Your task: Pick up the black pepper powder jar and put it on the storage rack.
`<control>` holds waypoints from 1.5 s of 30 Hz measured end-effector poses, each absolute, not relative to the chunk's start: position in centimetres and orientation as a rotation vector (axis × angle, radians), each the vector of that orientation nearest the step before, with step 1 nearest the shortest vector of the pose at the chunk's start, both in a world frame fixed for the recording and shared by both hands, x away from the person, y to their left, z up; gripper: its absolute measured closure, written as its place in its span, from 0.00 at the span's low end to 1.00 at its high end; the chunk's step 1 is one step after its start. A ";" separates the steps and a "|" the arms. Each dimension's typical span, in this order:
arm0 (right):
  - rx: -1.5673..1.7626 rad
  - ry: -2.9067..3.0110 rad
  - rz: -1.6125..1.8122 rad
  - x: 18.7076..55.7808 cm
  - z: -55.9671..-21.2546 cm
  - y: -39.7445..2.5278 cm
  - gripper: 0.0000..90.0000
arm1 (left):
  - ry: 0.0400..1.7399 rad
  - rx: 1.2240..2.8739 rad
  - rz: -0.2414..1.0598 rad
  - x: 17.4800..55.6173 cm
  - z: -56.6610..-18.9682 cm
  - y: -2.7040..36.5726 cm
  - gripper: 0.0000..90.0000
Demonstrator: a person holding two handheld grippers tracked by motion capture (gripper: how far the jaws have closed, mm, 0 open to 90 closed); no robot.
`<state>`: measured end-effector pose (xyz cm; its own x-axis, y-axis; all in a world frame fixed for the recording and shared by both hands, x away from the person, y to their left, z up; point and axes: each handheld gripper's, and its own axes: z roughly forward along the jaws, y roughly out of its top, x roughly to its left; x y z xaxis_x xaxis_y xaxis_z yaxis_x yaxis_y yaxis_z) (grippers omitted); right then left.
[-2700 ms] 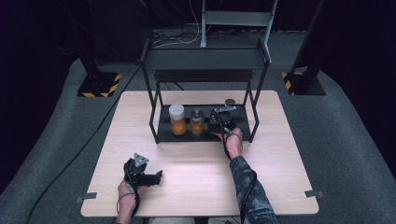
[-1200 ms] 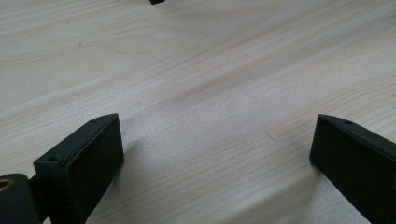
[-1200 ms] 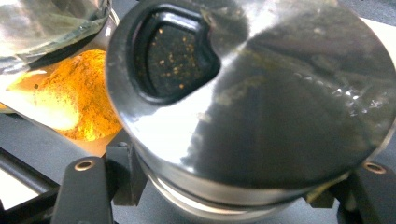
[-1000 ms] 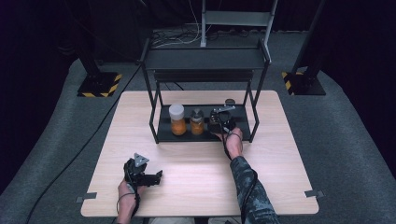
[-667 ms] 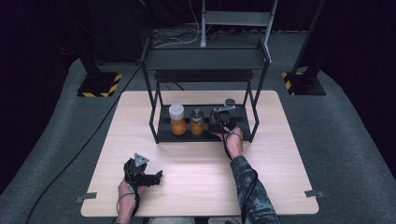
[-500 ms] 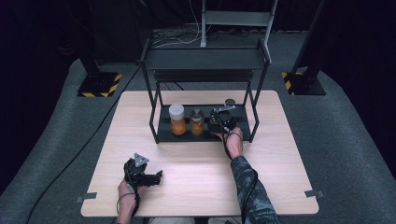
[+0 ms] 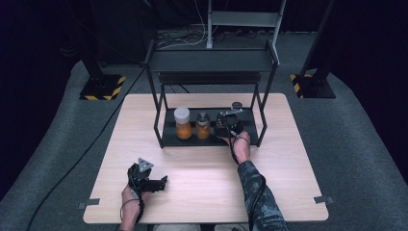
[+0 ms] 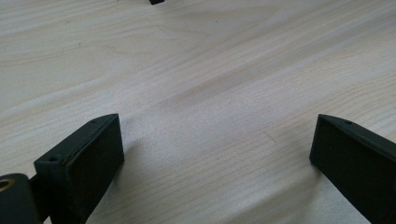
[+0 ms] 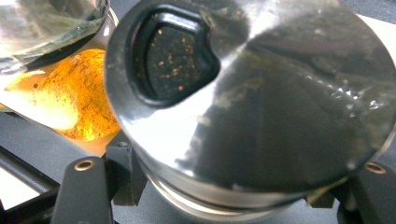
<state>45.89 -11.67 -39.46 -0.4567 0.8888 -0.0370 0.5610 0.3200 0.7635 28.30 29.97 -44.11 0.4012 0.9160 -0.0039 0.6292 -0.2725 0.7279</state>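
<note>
Wooden table (image 7: 202,168), left gripper (image 8: 212,154) jaws spread wide over bare wood, right gripper (image 7: 228,126) jaws clamping steel-lidded jar (image 9: 252,98)

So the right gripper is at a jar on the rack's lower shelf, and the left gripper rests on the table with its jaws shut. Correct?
Not quite: the left gripper has its jaws wide apart, bare table between them, as the left gripper view shows. The right gripper is indeed at a silver-lidded jar on the rack's lower shelf.
</note>
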 end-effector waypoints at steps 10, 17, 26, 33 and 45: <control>1.285 2.150 0.954 46.1 -39.2 -11.7 0.33 | 1.313 2.006 0.564 28.3 -44.1 30.0 0.03; 1.317 2.224 0.919 46.9 -38.5 -12.0 0.15 | 1.314 2.005 0.565 28.3 -44.1 29.9 0.03; 1.309 2.308 0.883 45.9 -37.0 -12.6 0.04 | 1.313 2.005 0.569 28.2 -44.1 29.9 0.03; 1.253 2.329 0.875 43.0 -37.0 -12.8 0.04 | 1.313 2.005 0.564 28.3 -44.1 29.9 0.03; 1.253 2.327 0.906 37.3 -39.8 -14.9 0.03 | 1.316 2.002 0.563 28.3 -44.1 30.0 0.03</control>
<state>37.32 -14.88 -39.82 -0.5498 0.8353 -0.0019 0.6143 0.4058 0.6767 28.28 29.95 -44.14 0.3990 0.9170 -0.0061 0.6290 -0.2689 0.7294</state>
